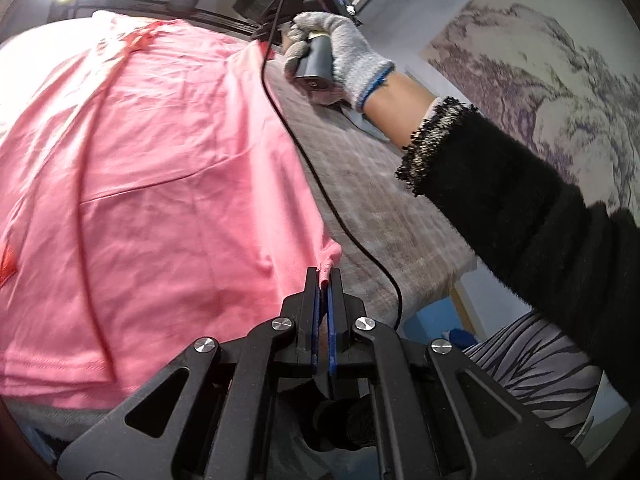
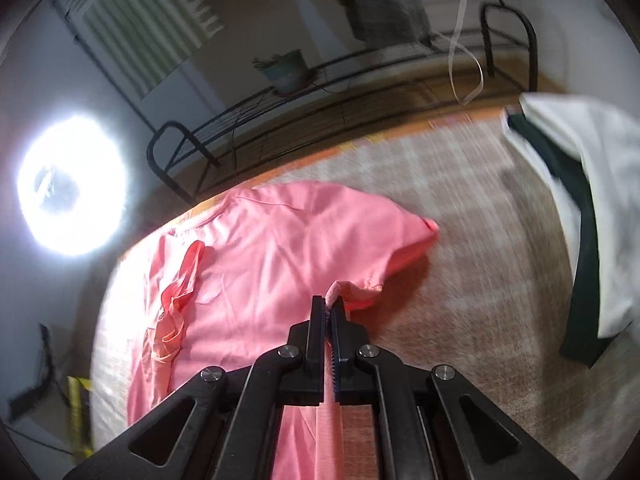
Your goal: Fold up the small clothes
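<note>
A pink t-shirt lies spread on a grey-beige cloth-covered table. My left gripper is shut on the shirt's near right edge. In the right wrist view the same pink shirt lies ahead, its sleeve pointing right, and my right gripper is shut on a pinch of its edge below the sleeve. The right gripper also shows in the left wrist view, held by a grey-gloved hand at the shirt's far right edge.
A white and dark green garment lies at the table's right side. A black wire rack with a potted plant stands behind the table. A bright lamp glares at left. A black cable trails across the table.
</note>
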